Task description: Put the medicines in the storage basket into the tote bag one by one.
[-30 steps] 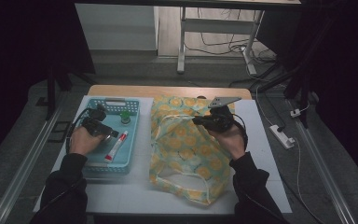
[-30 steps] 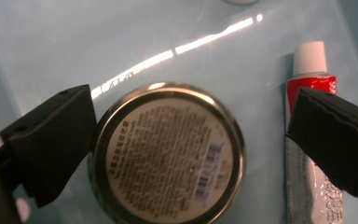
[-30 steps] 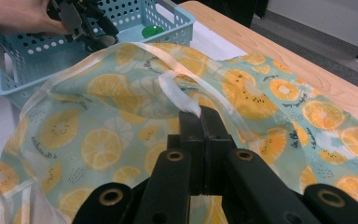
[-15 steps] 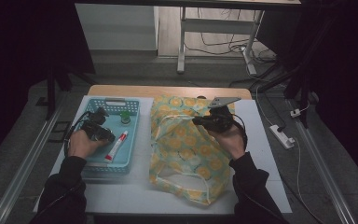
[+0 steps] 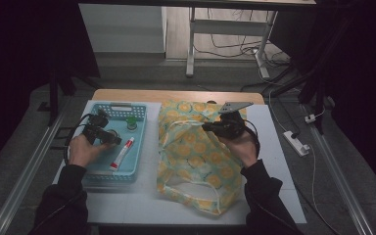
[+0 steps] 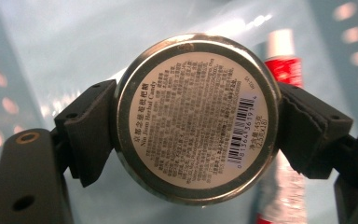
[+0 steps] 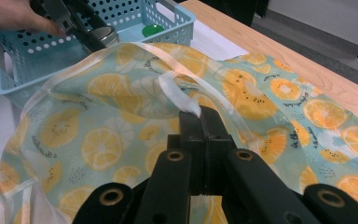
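- The left tool (image 5: 108, 137) is clamped across a round metal tin (image 6: 196, 119), one jaw on each side of its rim, label side facing the tool's camera. It hangs over the blue basket (image 5: 94, 171), which suggests the tin is being carried out of it, probably toward the bag.
- The right tool (image 7: 200, 116) is clenched on a pale strap of the lemon-print bag (image 5: 196, 161). The pinch lifts the fabric near the bag's mouth, likely to keep the opening raised so something can be dropped in.
- The bag lies on the white bench (image 5: 142, 205), just beside the basket and to its right.
- In the basket lie a red-and-white tube (image 5: 121, 152) and a small green-capped item (image 5: 131, 123), both close to the tin.
- The basket's near wall and the bag's raised edge stand between the tin and the opening; I judge the tin must clear both.
- A power strip (image 5: 294, 142) lies on the floor, well apart from the work.
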